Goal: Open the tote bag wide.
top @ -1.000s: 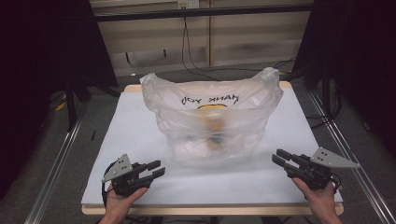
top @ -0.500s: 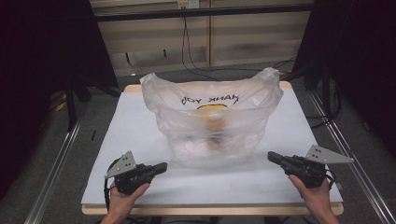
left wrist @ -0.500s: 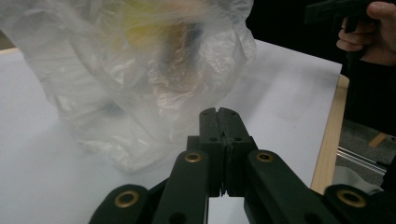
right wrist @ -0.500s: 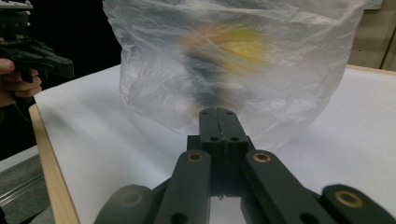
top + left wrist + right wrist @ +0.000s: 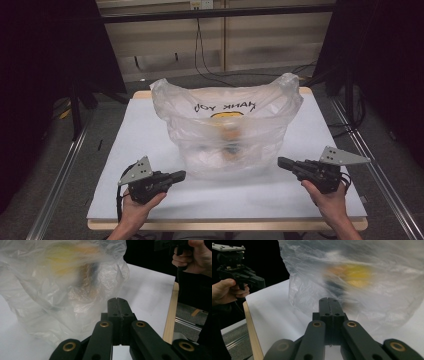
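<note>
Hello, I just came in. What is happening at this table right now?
A person sits at a white table with a pair of tongs in each hand. A clear plastic bag printed with "THANK YOU" stands in the middle, with some blurred yellow and dark items inside. The left tongs and the right tongs are both shut and empty, pointing inward at the bag's base from either side. Neither touches the bag yet.

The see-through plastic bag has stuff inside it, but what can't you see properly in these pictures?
- Contents of the clear crinkled plastic bag: high view, only yellow, orange and dark smudges through the cloudy film; no shapes.
- The same contents: left gripper view and right gripper view, motion-blurred.
- Black lettering on the bag: high view, mirrored and partly creased.
- Both forearms: high view, cut off by the bottom edge.
</note>
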`<action>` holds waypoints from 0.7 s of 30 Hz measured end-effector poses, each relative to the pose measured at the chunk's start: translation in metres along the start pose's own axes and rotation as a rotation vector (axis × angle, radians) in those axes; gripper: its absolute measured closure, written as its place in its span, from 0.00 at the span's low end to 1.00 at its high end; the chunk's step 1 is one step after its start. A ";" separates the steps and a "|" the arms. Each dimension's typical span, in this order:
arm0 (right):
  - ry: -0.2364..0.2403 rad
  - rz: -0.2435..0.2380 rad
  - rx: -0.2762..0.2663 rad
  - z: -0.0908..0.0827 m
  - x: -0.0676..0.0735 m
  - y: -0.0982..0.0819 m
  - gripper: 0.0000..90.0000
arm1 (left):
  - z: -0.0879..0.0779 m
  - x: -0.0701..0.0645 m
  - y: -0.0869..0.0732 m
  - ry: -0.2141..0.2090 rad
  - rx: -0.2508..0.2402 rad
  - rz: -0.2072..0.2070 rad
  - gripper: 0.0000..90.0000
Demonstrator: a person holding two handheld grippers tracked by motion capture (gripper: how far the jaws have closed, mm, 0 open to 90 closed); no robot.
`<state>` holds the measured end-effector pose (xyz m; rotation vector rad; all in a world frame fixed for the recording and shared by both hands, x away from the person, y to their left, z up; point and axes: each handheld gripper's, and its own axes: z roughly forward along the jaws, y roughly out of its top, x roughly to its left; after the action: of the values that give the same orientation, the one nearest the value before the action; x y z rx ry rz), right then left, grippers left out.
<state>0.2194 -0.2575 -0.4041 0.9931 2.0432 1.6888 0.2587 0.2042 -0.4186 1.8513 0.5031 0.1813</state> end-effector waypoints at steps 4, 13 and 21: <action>0.010 -0.021 0.009 0.008 0.003 0.010 1.00 | 0.004 0.003 0.009 -0.015 -0.017 -0.007 1.00; 0.048 -0.047 0.007 0.025 0.004 0.030 1.00 | 0.017 0.005 0.025 -0.028 -0.022 0.009 1.00; 0.066 -0.060 -0.018 0.030 0.006 0.046 1.00 | 0.022 0.007 0.039 -0.043 -0.050 0.014 1.00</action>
<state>0.2481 -0.2289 -0.3673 0.8731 2.0740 1.7276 0.2827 0.1783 -0.3903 1.8063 0.4518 0.1621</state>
